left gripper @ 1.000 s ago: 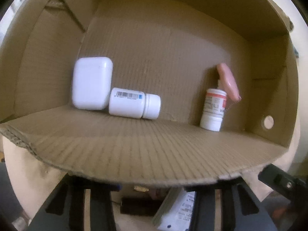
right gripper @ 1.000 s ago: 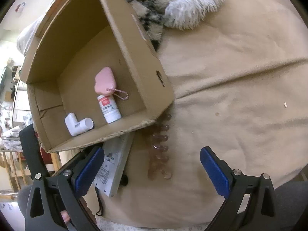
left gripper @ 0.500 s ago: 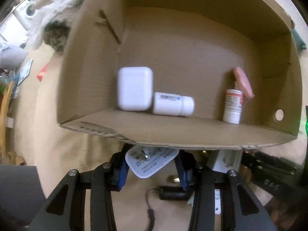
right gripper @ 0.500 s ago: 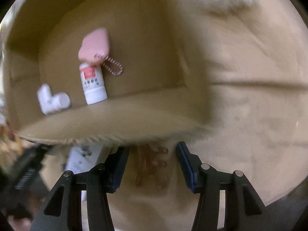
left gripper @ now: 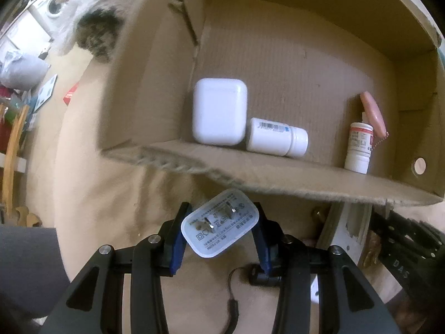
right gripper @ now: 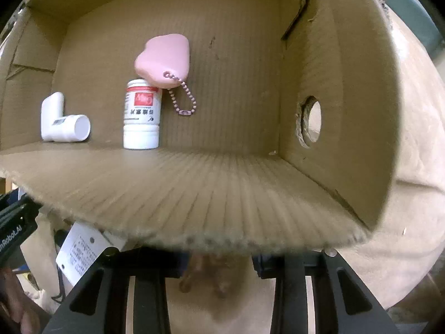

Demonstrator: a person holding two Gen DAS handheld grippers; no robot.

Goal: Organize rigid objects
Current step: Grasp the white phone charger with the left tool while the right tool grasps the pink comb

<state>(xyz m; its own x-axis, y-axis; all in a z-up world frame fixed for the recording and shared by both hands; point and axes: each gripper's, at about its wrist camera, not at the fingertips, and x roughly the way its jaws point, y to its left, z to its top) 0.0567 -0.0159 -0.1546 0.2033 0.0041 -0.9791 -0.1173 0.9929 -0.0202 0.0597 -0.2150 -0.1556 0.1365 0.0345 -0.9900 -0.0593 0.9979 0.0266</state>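
My left gripper [left gripper: 219, 233] is shut on a white plug charger [left gripper: 221, 226], prongs facing the camera, just in front of the cardboard box [left gripper: 278, 178]. In the box lie a white earbud case [left gripper: 219, 111], a white pill bottle [left gripper: 276, 137] on its side, an upright red-label bottle [left gripper: 358, 147] and a pink keychain [left gripper: 374, 114]. In the right wrist view my right gripper [right gripper: 221, 264] is below the box's near flap [right gripper: 194, 194], its fingertips hidden behind the flap. A brownish hair clip [right gripper: 211, 275] lies between the fingers; whether it is gripped is unclear.
A white power strip [right gripper: 80, 250] and a black cable [left gripper: 236, 292] lie on the beige blanket [left gripper: 105, 194] before the box. A furry grey-white thing [left gripper: 91, 19] lies beyond the box's left side. The box's side wall has a round hole [right gripper: 311, 122].
My left gripper has closed on the charger and lifted it back from under the box flap. My right gripper has narrowed around the hair clip and pushed in under the flap.
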